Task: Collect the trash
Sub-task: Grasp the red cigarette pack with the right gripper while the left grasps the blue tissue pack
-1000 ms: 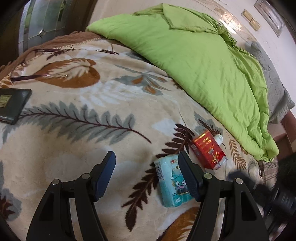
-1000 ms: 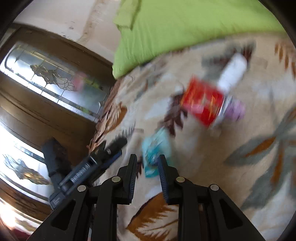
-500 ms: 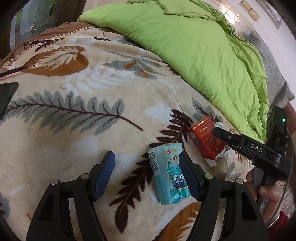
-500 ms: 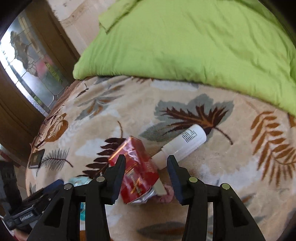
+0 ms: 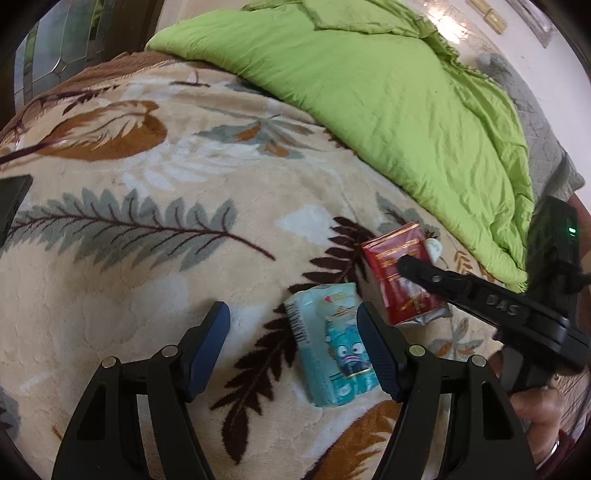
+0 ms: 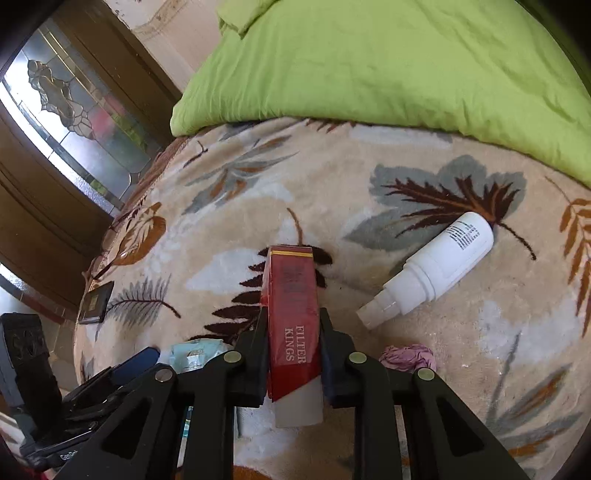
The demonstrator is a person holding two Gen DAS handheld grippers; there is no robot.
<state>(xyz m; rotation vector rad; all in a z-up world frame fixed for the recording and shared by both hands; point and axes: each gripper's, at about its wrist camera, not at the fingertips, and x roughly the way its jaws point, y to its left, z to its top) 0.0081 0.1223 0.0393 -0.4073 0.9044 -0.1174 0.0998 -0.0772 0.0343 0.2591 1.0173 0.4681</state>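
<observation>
Right gripper (image 6: 291,325) just closed, clamped on red cigarette pack (image 6: 291,291). Left gripper (image 5: 293,325) released, blue wrapper (image 5: 332,343) between fingers; white bottle (image 6: 432,273) at 2 o'clock of pack.

I stand at a bed (image 5: 155,155) spread with a cream plush blanket (image 6: 424,295) patterned in brown, grey and rust leaves. A bright green quilt (image 5: 388,96) lies rumpled across its far side. Far to the left a dark wooden door (image 6: 40,206) holds a leaded glass panel (image 6: 74,110) that lets in daylight. The wall (image 5: 524,48) at far right is pale, with small yellowish plates (image 5: 495,22) fixed to it
</observation>
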